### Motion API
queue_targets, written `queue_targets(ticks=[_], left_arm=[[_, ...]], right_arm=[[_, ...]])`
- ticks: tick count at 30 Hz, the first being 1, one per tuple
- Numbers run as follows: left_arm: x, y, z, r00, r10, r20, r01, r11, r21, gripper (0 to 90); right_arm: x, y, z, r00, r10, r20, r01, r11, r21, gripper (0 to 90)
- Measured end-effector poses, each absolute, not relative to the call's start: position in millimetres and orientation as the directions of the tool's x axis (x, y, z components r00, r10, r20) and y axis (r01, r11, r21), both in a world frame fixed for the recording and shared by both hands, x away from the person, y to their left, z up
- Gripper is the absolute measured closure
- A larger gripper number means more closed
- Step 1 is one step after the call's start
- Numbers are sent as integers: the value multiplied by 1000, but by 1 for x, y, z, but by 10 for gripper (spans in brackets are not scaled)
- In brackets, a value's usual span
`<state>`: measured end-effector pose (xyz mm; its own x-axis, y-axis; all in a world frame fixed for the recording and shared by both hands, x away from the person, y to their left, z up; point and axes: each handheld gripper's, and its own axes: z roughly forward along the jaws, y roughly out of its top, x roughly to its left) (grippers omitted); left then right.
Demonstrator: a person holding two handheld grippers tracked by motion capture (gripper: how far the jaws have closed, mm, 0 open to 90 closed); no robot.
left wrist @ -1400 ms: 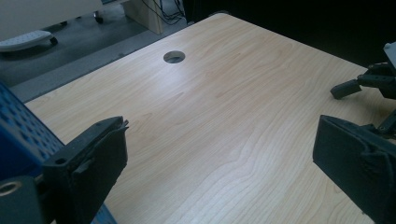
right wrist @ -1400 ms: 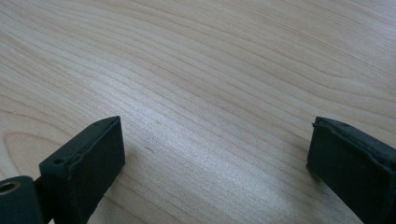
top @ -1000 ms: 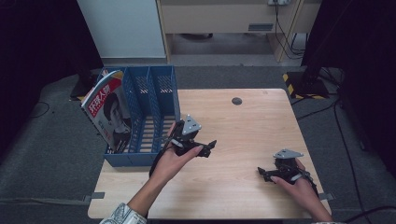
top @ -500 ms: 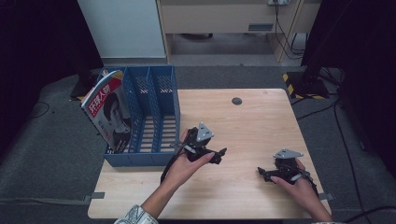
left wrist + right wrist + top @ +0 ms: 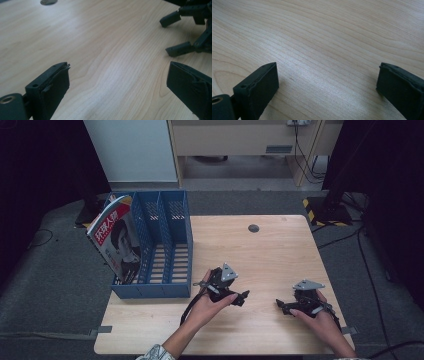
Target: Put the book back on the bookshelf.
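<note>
A blue file rack (image 5: 165,250) stands at the table's left edge, with a red-and-white magazine (image 5: 116,237) upright in its leftmost slot. My left gripper (image 5: 244,296) rests low over the wooden table (image 5: 270,250) to the right of the rack, open, with bare wood between its jaws (image 5: 117,77). My right gripper (image 5: 281,305) sits near the front right of the table, also open and holding nothing (image 5: 327,75). In the left gripper view the right gripper's fingers (image 5: 178,48) show at the upper right, spread apart.
A small round grey grommet (image 5: 253,228) is set in the table near its far edge. A white cabinet (image 5: 130,150) and a wooden desk stand beyond the table. Black-and-yellow tape (image 5: 312,210) marks the floor at the far right.
My left gripper has moved away from the file rack, to the right and toward the table's front. The right gripper has stayed in place.
</note>
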<state>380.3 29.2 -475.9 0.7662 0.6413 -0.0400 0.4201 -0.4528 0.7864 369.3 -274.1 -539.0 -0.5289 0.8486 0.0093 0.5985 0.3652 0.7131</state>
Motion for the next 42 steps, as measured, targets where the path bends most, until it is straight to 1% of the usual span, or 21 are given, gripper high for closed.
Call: queue_targets(ticks=[9, 15, 21, 26, 31, 34, 42], left_arm=[[380, 25, -489, 761, 647, -43, 438, -464, 770, 43], [383, 24, -501, 755, 655, -39, 459, -485, 744, 43], [392, 30, -514, 720, 693, -35, 502, -486, 715, 47], [398, 36, -522, 693, 720, -34, 521, -468, 714, 47], [402, 39, -534, 677, 736, -24, 543, -478, 690, 46], [402, 41, -538, 685, 729, -9, 520, -480, 707, 31], [402, 41, -538, 682, 731, -8, 522, -479, 706, 24]], right_arm=[[369, -274, -539, -528, 849, 10, 599, 364, 713, 45], [369, -274, -539, -527, 850, 11, 600, 363, 713, 45], [369, -274, -539, -528, 849, 8, 598, 365, 714, 45], [369, -274, -539, -528, 849, 9, 598, 364, 714, 45], [369, -274, -539, -528, 849, 8, 598, 364, 714, 45], [369, -274, -539, -527, 850, 8, 598, 364, 714, 45], [368, -274, -539, -524, 852, 11, 603, 362, 711, 45]])
